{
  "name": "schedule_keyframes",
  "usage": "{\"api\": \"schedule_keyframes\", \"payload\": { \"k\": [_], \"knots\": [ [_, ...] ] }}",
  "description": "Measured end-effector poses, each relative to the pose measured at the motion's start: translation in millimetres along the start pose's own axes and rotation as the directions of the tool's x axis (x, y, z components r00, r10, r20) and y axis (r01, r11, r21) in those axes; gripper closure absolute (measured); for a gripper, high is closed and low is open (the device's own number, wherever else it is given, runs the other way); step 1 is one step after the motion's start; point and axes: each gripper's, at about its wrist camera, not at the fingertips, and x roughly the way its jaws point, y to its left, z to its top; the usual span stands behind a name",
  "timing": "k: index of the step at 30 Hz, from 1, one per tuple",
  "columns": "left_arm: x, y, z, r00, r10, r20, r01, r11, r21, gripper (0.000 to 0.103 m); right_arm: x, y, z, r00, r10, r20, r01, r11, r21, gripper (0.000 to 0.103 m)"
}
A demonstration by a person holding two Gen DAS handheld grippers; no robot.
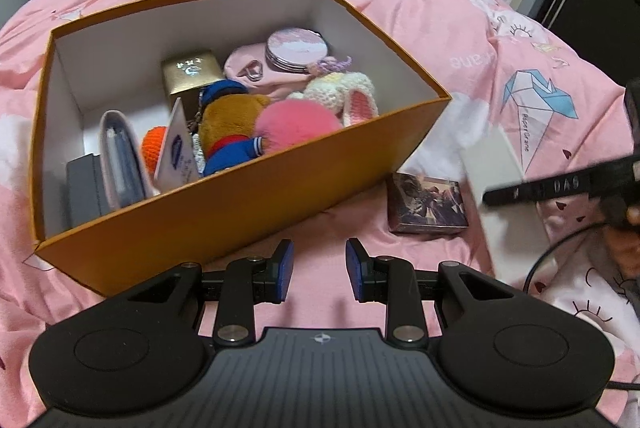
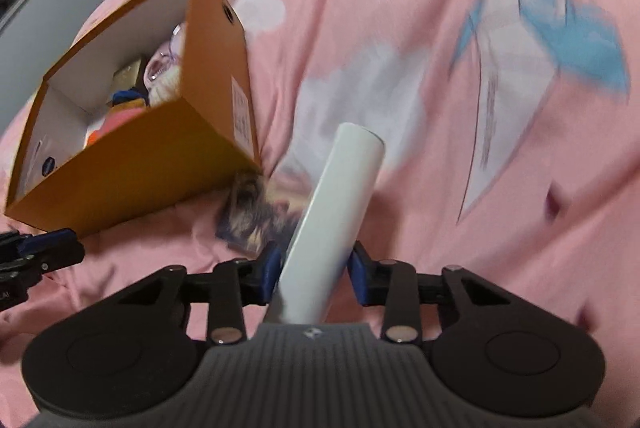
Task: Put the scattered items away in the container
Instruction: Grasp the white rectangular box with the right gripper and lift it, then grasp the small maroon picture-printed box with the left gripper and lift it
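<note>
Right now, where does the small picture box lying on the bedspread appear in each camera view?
Left wrist view: the small picture box lies right of centre, just right of the orange box's near corner.
Right wrist view: it lies blurred at lower centre, partly behind the held white box.
Shared landmark: the orange box.

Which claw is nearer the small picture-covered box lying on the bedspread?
Right. The right claw, gripping a white box, hangs just above the picture-covered box; the left claw sits open, farther off by the orange container.

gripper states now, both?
Left hand-held gripper: open, empty, in front of the box.
Right hand-held gripper: shut on the white box.
</note>
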Motion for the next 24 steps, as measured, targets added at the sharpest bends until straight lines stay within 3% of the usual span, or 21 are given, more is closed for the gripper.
{"api": "schedule_keyframes", "payload": {
  "k": [8,15,18,24],
  "knots": [
    [17.7,-8.4,15.7,0.995,-0.099,-0.023,0.098,0.994,-0.037,0.070,-3.6,1.8,27.0,0.988,-0.124,0.090,0.136,0.981,-0.137,0.071],
    [53.7,-31.9,27.1,0.981,-0.175,-0.080,0.172,0.984,-0.038,0.062,7.6,-1.2,19.6,0.992,-0.091,0.092,0.102,0.987,-0.123,0.072],
    [68.6,-38.0,27.6,0.976,-0.190,-0.103,0.186,0.982,-0.045,0.053,7.2,-6.2,17.2,0.992,-0.082,0.101,0.092,0.991,-0.100,0.071],
    [90.6,-28.5,28.6,0.963,-0.250,-0.097,0.231,0.958,-0.170,0.052,5.9,-14.0,11.6,0.992,-0.055,0.114,0.063,0.996,-0.066,0.071]
  ]
}}
